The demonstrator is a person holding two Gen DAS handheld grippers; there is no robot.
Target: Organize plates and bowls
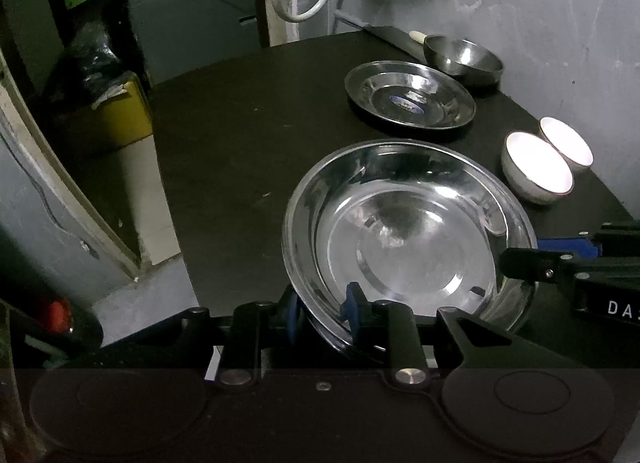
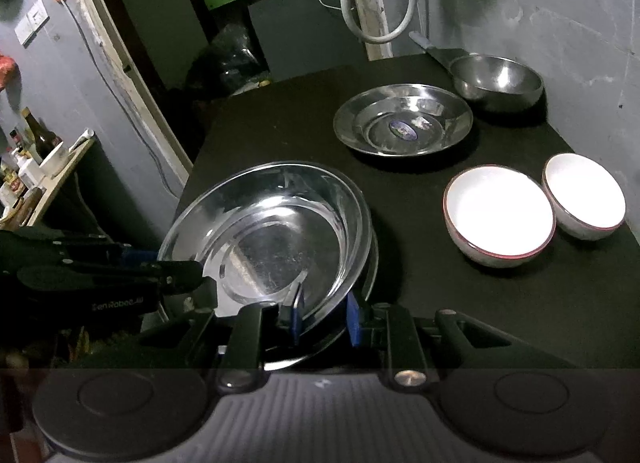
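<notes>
A large steel plate (image 1: pixel 408 239) is being held at the near edge of the black table (image 1: pixel 240 167), and it appears tilted, its near rim raised. No writing is seen on it. On the smaller steel plate (image 1: pixel 410 95) lying farther back, a blue oval sticker (image 1: pixel 407 105) is being shown at its centre, the print too small to be read. "DAS" is being read in white letters on the right gripper's body in the left wrist view, and "Sen Robot AI", roughly, on the left gripper's body in the right wrist view.

The left gripper (image 1: pixel 322 313) is being kept clenched on the large plate's near-left rim, with one blue pad (image 1: pixel 294 313) outside and the other inside the rim. The right gripper (image 2: pixel 326 315) is likewise being pinched on the plate's rim, which is passing between its blue pads (image 2: pixel 353 317).

Beyond the smaller plate, a steel bowl (image 1: pixel 464 57) is sitting near the grey wall (image 1: pixel 540 23). Two white bowls (image 2: pixel 498 215) with reddish rims are standing side by side, just about touching, near the table's right edge. Bare black tabletop is being left between the large plate and the smaller one, and on the left side up to the table's edge, beyond which the floor is lying.
</notes>
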